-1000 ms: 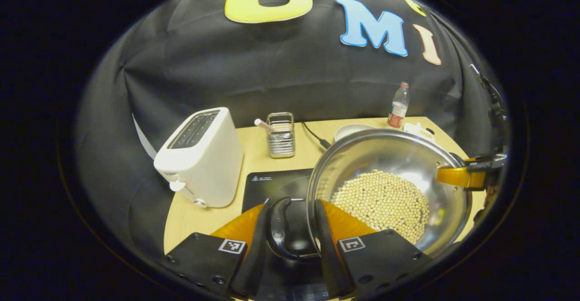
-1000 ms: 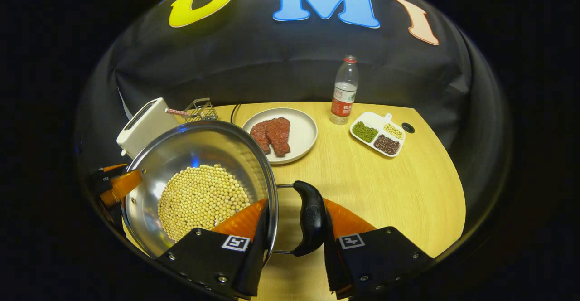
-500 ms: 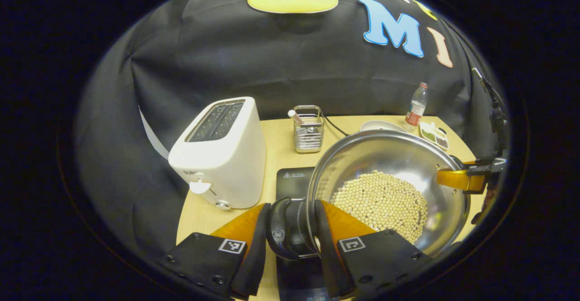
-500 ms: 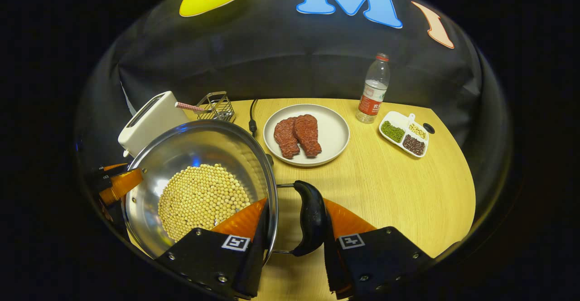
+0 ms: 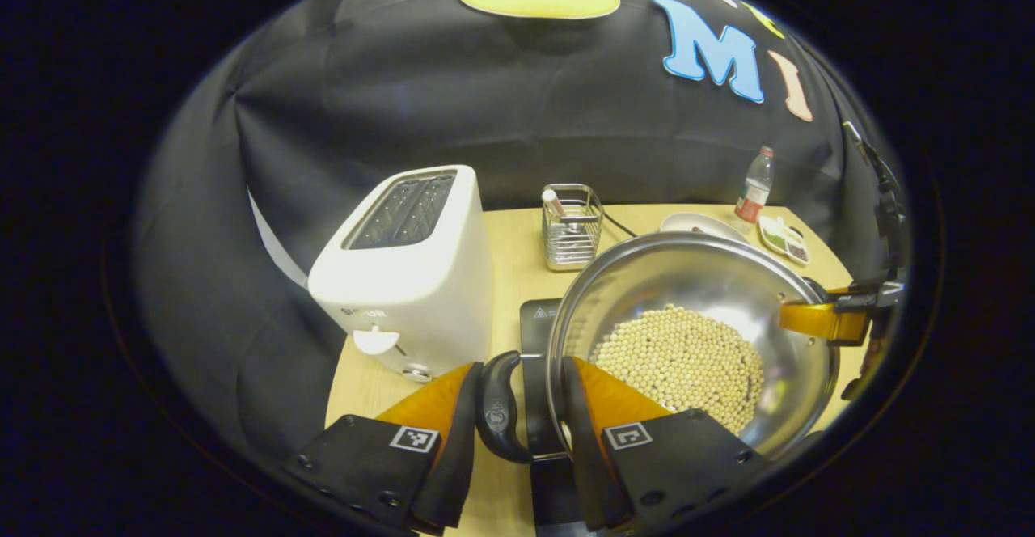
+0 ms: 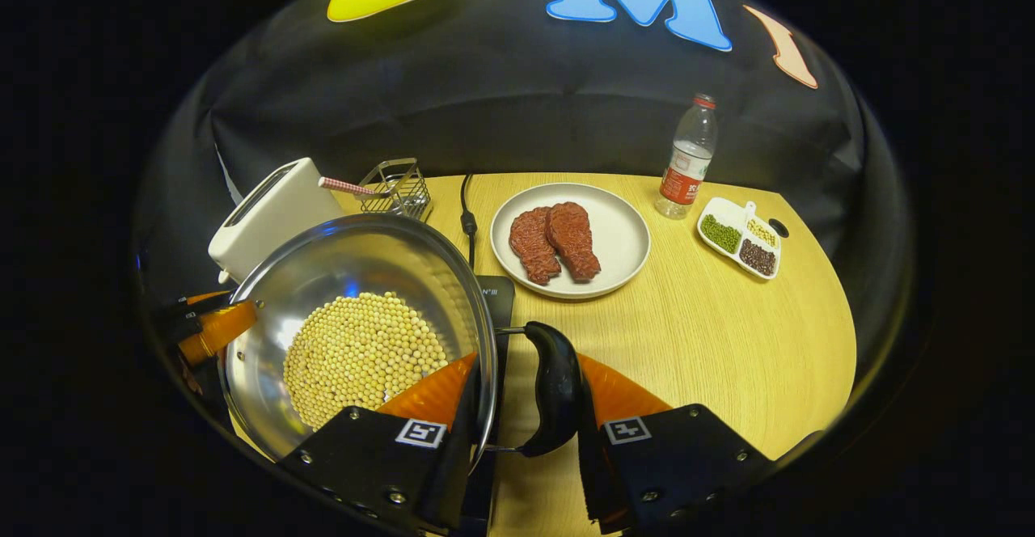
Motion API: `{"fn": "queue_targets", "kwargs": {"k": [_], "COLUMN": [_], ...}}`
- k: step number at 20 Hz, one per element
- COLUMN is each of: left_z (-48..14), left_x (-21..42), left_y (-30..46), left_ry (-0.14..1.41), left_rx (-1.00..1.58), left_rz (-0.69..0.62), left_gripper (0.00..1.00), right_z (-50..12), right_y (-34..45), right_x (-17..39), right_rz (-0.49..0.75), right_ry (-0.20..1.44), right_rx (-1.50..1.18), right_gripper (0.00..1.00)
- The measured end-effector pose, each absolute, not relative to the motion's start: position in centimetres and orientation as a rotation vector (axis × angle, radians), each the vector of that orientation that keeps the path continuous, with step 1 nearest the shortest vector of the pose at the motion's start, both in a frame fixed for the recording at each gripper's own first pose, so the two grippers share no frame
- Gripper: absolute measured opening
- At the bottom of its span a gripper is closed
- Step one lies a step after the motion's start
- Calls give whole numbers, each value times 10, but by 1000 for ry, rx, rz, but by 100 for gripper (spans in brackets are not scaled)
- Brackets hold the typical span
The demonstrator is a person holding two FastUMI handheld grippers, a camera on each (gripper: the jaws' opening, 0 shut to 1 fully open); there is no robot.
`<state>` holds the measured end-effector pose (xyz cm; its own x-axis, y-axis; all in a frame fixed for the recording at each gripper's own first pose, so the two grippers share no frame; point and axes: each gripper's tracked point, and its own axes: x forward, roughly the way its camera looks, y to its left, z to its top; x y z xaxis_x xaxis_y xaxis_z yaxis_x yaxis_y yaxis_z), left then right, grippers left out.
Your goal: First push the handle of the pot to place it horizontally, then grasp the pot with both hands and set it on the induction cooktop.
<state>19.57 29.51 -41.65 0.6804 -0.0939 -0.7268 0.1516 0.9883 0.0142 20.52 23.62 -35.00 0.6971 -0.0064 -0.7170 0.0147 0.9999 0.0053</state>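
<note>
In the left gripper view, the left gripper (image 5: 521,420) at bottom centre is clamped on the pot (image 5: 691,278), one finger outside its black left handle (image 5: 496,408), the other inside the rim. In the right gripper view, the right gripper (image 6: 525,420) grips the right handle (image 6: 554,387) and rim the same way. The pot, holding pale beans (image 6: 364,355), sits between them above the black cooktop (image 5: 535,323); whether it touches the cooktop cannot be told. A white toaster (image 5: 408,266) stands at centre left, a plate (image 6: 623,234) of meat beyond.
</note>
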Motion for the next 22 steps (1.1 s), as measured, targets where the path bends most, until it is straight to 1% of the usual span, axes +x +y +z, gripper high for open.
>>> {"fn": "queue_targets", "kwargs": {"k": [5, 6, 9, 10, 12, 13, 14, 15, 17, 20, 22], "left_z": [-417, -417, -419, -419, -408, -396, -381, -368, -337, -280, -238], "left_x": [197, 198, 200, 200, 202, 203, 201, 198, 193, 178, 165], "left_y": [298, 298, 296, 295, 300, 305, 312, 314, 311, 288, 254], "left_ry": [794, 787, 769, 768, 737, 709, 684, 661, 604, 502, 434], "left_rx": [84, 85, 73, 67, 51, 43, 35, 23, 3, 5, 13], "left_rz": [-143, -142, -134, -133, -107, -88, -63, -45, -10, 9, -6], "left_gripper": [57, 60, 60, 62, 66, 77, 75, 77, 78, 80, 81], "right_z": [-356, -358, -358, -358, -354, -346, -336, -324, -299, -256, -224], "right_y": [237, 237, 238, 237, 236, 231, 226, 224, 214, 195, 179], "right_x": [204, 203, 205, 205, 205, 207, 208, 208, 202, 186, 173], "right_rz": [-24, -23, -15, -12, 1, -1, -3, 6, 16, 28, 31], "right_ry": [784, 783, 761, 759, 747, 720, 689, 657, 598, 498, 435], "right_rx": [20, 25, 45, 47, 35, 19, 5, 3, -4, -5, -8], "right_gripper": [57, 57, 57, 57, 61, 66, 70, 78, 87, 86, 86]}}
